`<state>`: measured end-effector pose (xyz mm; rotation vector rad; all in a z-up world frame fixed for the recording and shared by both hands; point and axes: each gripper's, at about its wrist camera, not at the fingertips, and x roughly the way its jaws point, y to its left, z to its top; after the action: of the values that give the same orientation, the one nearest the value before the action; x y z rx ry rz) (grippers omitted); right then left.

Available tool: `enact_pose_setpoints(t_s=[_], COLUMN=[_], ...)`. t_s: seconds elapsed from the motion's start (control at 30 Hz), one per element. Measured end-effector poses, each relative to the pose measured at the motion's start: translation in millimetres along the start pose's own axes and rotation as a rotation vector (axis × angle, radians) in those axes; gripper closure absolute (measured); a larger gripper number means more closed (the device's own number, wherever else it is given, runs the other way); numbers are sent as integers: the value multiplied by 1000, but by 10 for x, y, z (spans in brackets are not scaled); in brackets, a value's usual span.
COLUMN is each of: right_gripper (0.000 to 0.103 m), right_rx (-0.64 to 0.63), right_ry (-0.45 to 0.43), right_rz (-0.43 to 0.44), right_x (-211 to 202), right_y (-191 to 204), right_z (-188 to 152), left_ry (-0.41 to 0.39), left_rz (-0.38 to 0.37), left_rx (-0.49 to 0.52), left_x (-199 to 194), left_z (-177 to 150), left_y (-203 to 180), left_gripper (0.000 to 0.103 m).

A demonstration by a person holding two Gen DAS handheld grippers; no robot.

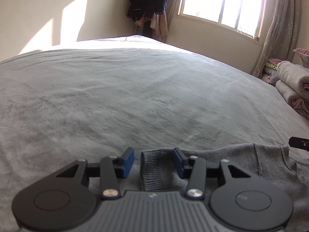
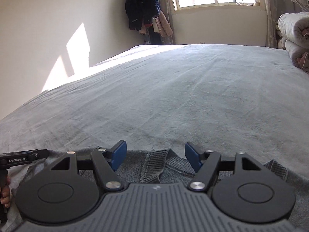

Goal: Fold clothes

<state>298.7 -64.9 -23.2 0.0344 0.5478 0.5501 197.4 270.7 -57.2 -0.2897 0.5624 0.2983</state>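
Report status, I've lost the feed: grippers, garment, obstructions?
Left gripper open, straddling ribbed cuff. Right gripper open over grey sweater. Bed ahead unobstructed.

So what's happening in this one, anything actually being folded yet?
Not yet. A person holds two handheld grippers over a grey knit sweater lying on a bed covered with a pale grey-blue fleece blanket. The left gripper is open with a ribbed cuff between its blue pads; the right gripper is open around another ribbed cuff. Neither has closed, so both look poised to grasp. Rolled quilts sit at the bed's far right.
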Motion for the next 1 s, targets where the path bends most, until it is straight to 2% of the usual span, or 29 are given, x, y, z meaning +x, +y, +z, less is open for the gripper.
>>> enact_pose_setpoints(t_s=[0.07,0.13,0.17,0.2,0.23,0.27,0.3,0.37,0.4,0.47,0.57,0.7,0.73,0.77,0.8,0.83,0.87,0.93,1.0], right_gripper=[48,50,55,61,66,84,95,95,100,99,99,87,85,78,67,61,52,50,50], right_rx=[-51,-102,-128,-153,-179,-204,-230,-281,-284,-251,-246,-261,-252,-242,-229,-213,-195,-160,-129], right_ry=[12,25,31,37,44,50,56,69,60,32,74,81,83,81,70,50,28,8,32], right_rz=[-13,-27,-34,-40,-47,-54,-60,-74,-83,-100,-100,-109,-105,-104,-110,-123,-133,-168,-231], right_x=[71,141,177,212,247,282,318,388,408,446,637,703,663,602,520,415,297,40,-196], right_y=[44,87,109,131,152,174,196,240,240,203,189,221,202,175,140,96,42,-79,-192], right_z=[6,12,15,18,21,24,26,32,46,79,28,7,44,87,128,167,200,221,184], left_ry=[4,8,11,15,20,22,3,-38,-60,-67,-19,-18,-21,-26,-45,-64,-83,-117,-118], left_rz=[-21,-38,-44,-40,-40,-54,-50,-36,-26,-10,6,15,14,15,19,23,27,27,-52], left_rx=[-35,-62,-70,-62,-56,-56,-55,-55,-55,-55,-56,-40,-37,-33,-27,-21,-15,-7,-32], left_x=[-6,-6,1,18,34,42,20,-18,-35,-15,87,65,40,10,-32,-74,-116,-193,-206], left_z=[13,15,11,6,2,4,9,16,19,14,-20,-9,4,16,28,40,53,76,81], left_y=[83,139,157,154,152,151,145,132,126,118,128,105,98,86,71,57,43,17,15], left_gripper=[63,66,68,77,100,100,101,101,101,101,100,96,92,87,73,59,55,49,48])
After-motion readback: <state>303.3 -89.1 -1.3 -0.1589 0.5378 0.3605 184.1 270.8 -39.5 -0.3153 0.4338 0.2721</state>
